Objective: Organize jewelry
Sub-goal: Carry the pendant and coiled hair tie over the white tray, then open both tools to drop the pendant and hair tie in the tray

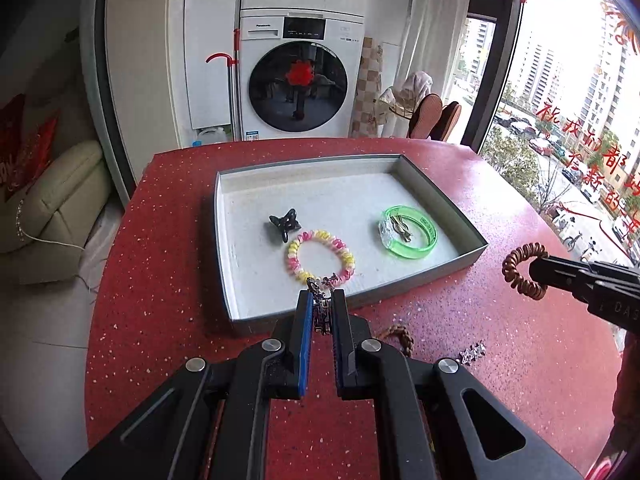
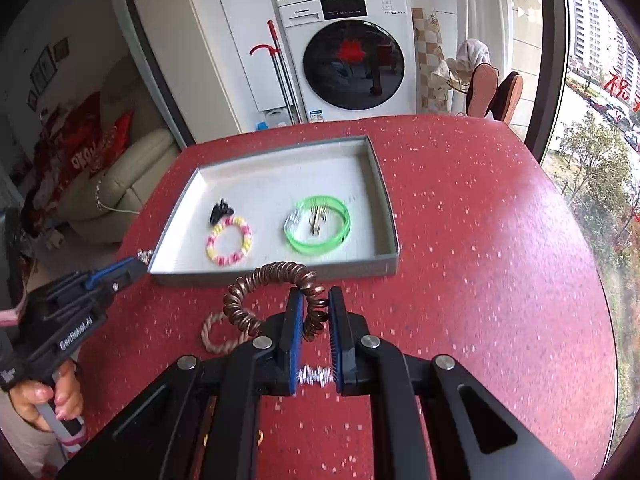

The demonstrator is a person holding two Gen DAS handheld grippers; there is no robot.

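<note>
ahead of you the red speckled table (image 1: 480,360) runs to a curved far edge. behind it stands a white washer (image 1: 298,76) with a dark round door, a second machine stacked on top. a red-handled mop (image 1: 234,80) leans upright just left of the washer, and a white jug (image 1: 210,136) sits on the floor at its base. to your left you see a cream sofa (image 1: 60,200) with a red cushion (image 1: 24,144) on it. to your right, the window (image 1: 568,120) carries red lettering, with towers and parked cars outside. two slippers (image 2: 494,94) stand on end near the window.
</note>
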